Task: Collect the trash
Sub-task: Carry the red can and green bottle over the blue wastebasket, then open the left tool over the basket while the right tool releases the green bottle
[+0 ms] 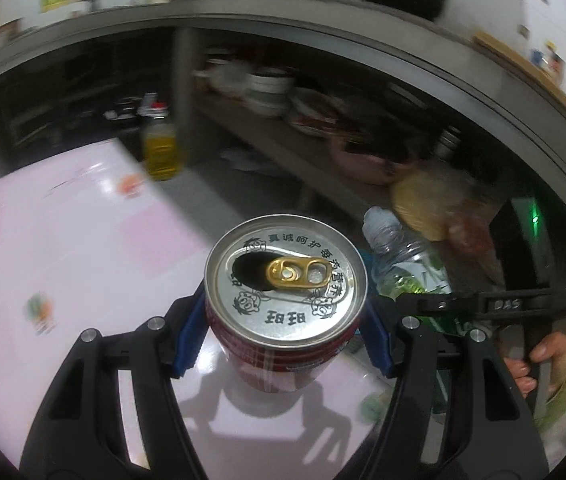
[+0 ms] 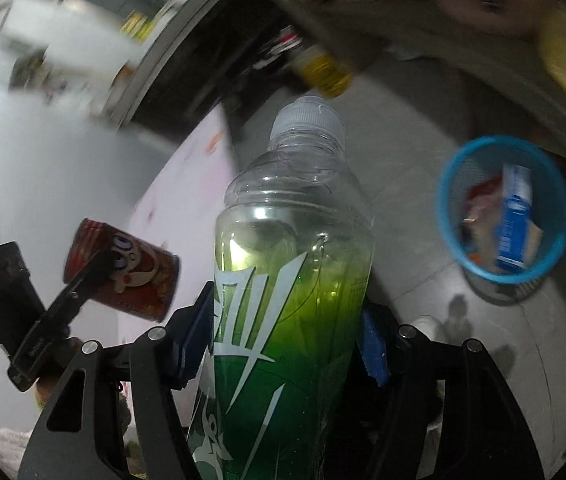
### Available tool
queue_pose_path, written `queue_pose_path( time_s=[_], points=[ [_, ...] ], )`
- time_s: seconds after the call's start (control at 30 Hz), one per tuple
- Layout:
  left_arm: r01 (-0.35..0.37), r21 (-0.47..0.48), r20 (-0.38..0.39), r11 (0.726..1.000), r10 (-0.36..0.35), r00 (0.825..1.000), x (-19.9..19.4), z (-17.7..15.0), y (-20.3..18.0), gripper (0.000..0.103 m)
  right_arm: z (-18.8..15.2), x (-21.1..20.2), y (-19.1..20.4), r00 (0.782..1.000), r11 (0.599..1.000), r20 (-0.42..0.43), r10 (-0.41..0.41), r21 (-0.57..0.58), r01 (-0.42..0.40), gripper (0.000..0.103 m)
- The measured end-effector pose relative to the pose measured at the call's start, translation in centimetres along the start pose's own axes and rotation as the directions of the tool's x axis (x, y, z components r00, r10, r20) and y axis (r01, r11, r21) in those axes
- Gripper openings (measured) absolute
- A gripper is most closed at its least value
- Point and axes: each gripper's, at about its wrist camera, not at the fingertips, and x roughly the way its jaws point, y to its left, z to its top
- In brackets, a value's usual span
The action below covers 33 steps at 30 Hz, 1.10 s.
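My left gripper is shut on a red drink can with a silver top and a gold pull tab, held upright above the pink tablecloth. In the right wrist view the same can shows tilted at the left, held in the other gripper. My right gripper is shut on a clear plastic bottle with a green label and white cap; its blue pads press the bottle's sides. That bottle also appears to the right of the can in the left wrist view. A blue trash basket holding wrappers and a blue carton stands on the floor at the right.
A steel counter edge curves overhead, with a shelf of bowls and plates beneath it. A yellow oil bottle stands on the floor beyond the table. A person's hand grips the right tool's handle. Grey floor tiles surround the basket.
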Motion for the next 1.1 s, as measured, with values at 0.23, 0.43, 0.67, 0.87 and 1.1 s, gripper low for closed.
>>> queue_pose_path(
  time_s=[0.23, 0.43, 0.67, 0.87, 1.1],
  points=[
    [0.15, 0.005, -0.228, 0.989, -0.145, 0.963, 10.8, 3.5, -4.9, 0.062, 0.4, -2.9, -10.4, 0.986, 0.966, 0.064, -0.157, 0.216, 0.14, 0.062],
    [0.168, -0.059, -0.463, 0.984, -0.176, 0.869, 22.3, 4.1, -6.9, 0.062, 1.1, -1.7, -17.3, 0.967, 0.918, 0.03, -0.254, 0.323, 0.231, 0.062],
    [0.101, -0.076, -0.655, 0.992, -0.126, 0.745, 34.4, 2.2, -8.2, 0.062, 3.0, 2.5, -23.0, 0.933, 0.865, -0.056, -0.356, 0.358, 0.351, 0.062],
    [0.041, -0.096, -0.716, 0.995, -0.097, 0.692, 40.2, 0.9, -8.2, 0.064, 6.4, 8.2, -26.0, 0.875, 0.833, -0.148, -0.461, 0.269, 0.484, 0.063],
    [0.057, -0.142, -0.672, 0.988, -0.138, 0.728, 39.0, 2.1, -7.5, 0.067, 8.9, 13.4, -26.7, 0.768, 0.767, -0.179, -0.614, 0.092, 0.635, 0.071]
  ],
)
